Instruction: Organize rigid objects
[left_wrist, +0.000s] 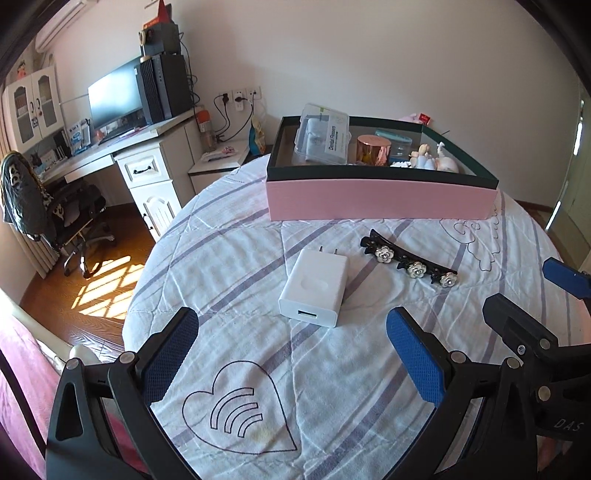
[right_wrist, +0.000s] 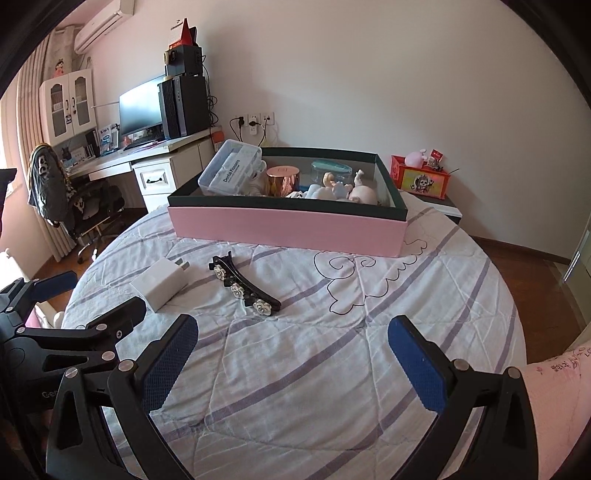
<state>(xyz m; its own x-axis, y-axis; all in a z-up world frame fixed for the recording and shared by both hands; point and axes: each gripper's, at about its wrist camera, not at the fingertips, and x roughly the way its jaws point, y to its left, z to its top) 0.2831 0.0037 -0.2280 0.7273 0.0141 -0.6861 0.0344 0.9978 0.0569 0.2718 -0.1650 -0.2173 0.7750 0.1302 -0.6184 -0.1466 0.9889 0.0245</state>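
Observation:
A white USB charger (left_wrist: 314, 286) lies on the striped quilt, just beyond my open, empty left gripper (left_wrist: 291, 332). To its right lies a black hair clip with white flowers (left_wrist: 410, 260). Behind both stands a pink box with a dark rim (left_wrist: 380, 195) holding a clear floss case (left_wrist: 323, 134), a copper tin (left_wrist: 373, 149) and small figurines. In the right wrist view my right gripper (right_wrist: 291, 336) is open and empty over bare quilt, with the hair clip (right_wrist: 245, 286) and charger (right_wrist: 162, 282) ahead to its left and the box (right_wrist: 288, 229) further back.
The quilt covers a round bed (right_wrist: 369, 369). A desk with monitor and computer tower (left_wrist: 140, 96) and an office chair (left_wrist: 48, 218) stand at the left. A nightstand with a red box (right_wrist: 421, 179) is behind the pink box. Wooden floor surrounds the bed.

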